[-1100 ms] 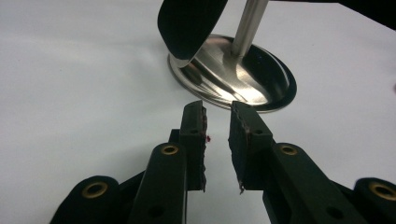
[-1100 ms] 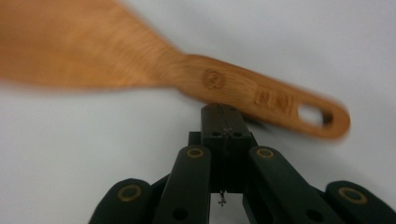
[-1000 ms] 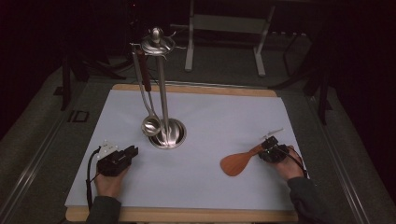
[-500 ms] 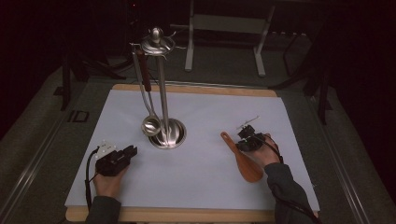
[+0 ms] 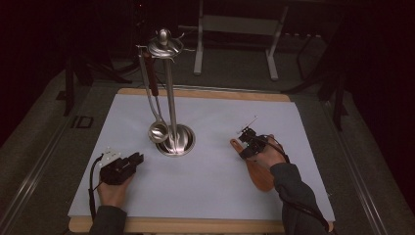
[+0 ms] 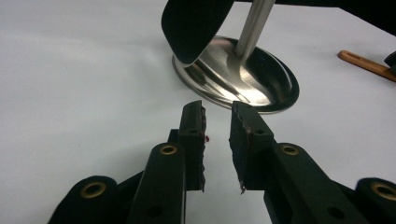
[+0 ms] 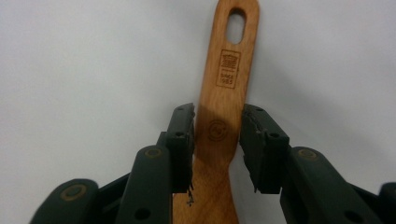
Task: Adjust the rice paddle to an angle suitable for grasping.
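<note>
The wooden spatula lies flat on the white mat near its right edge, handle toward the stand, and the right gripper straddles that handle with jaws that have just been opening, seemingly clear of the wood. The left gripper rests half-open and empty near the mat's front-left corner. I judge this a regrip: next, close squarely on the handle, then lift toward the stand's hooks.

Flat brown wooden spatula on white surface, slotted handle end pointing away; right gripper astride handle, jaws just opened, pads seemingly clear of it.
</note>
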{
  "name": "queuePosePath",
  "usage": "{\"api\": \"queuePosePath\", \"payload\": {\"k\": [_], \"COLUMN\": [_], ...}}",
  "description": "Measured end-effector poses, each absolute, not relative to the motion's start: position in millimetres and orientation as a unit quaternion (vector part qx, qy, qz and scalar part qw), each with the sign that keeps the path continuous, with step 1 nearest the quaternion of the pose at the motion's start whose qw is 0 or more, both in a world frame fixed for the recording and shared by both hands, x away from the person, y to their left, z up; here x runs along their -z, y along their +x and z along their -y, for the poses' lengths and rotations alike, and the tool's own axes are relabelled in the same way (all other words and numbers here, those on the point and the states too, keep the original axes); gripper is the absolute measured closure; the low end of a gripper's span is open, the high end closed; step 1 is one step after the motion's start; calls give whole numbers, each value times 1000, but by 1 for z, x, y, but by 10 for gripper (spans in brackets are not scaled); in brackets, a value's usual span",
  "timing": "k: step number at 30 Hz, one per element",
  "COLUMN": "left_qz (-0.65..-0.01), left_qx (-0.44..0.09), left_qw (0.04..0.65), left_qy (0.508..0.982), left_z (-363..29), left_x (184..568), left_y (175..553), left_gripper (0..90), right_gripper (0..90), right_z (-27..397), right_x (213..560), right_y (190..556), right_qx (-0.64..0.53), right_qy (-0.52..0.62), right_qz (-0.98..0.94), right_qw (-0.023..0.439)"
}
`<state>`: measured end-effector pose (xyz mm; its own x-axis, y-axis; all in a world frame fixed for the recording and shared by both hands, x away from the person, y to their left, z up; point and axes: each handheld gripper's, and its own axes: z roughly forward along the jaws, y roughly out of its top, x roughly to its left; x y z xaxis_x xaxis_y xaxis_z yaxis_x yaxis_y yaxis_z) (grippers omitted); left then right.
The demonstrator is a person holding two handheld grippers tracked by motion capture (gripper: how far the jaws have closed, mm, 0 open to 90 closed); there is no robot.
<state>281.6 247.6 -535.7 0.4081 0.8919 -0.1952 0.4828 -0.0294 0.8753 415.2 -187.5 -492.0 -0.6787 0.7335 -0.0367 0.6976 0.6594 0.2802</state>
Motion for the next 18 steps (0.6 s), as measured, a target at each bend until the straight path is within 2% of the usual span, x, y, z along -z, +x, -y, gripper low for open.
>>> {"api": "queuePosePath", "payload": {"k": [10,18], "left_qz": [-501,-501], "left_qx": [-211,-212], "left_qw": [484,484], "left_qy": [686,685], "left_z": [-248,-248], "left_x": [536,536], "left_y": [282,282], "left_gripper": [751,750], "right_gripper": [633,661], "right_z": [183,177], "right_x": [497,496], "right_y": [425,425], "right_qx": [-76,-61], "right_qy": [404,399], "right_qz": [-910,-914], "right_qw": [44,48]}}
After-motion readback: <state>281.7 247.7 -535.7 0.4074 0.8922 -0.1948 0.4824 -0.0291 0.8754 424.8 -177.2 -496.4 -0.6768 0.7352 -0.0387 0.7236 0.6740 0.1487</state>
